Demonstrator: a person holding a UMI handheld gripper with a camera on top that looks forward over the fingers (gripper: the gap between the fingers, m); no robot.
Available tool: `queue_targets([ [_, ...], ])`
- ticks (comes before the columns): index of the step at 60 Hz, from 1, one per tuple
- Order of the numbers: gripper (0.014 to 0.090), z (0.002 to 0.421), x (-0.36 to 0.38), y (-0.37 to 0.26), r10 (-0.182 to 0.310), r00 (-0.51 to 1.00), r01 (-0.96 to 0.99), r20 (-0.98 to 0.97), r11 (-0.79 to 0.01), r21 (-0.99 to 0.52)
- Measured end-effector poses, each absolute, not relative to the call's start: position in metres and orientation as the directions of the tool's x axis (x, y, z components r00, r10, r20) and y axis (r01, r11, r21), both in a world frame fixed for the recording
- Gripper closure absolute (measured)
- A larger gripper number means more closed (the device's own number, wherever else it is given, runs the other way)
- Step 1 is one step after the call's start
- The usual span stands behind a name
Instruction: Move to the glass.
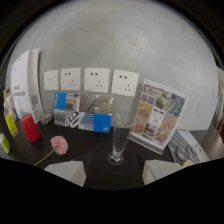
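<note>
A tall clear glass (119,137) with a flared top stands upright on the dark table (85,145), just ahead of my fingers and roughly centred between them. My gripper (112,172) is open, with the left fingertip (67,170) and the right fingertip (161,171) wide apart and nothing between them. The base of the glass sits a short way beyond the fingertips.
A pink flower (59,144) lies left of the glass, with a red ribbed object (30,128) further left. Leaflets (82,113) lean on the wall under several white sockets (96,80). A brochure stand (159,114) is right of the glass. A white sign (22,82) stands far left.
</note>
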State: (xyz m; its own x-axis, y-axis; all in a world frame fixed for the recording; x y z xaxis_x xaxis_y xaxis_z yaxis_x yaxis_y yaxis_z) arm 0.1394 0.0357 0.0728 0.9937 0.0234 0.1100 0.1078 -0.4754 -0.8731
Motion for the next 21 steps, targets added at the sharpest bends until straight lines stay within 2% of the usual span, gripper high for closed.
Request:
queue_targets([
  [21,0.0192,0.061,0.143,0.05,0.025,0.996,0.09,0.09,-0.493,-0.866],
])
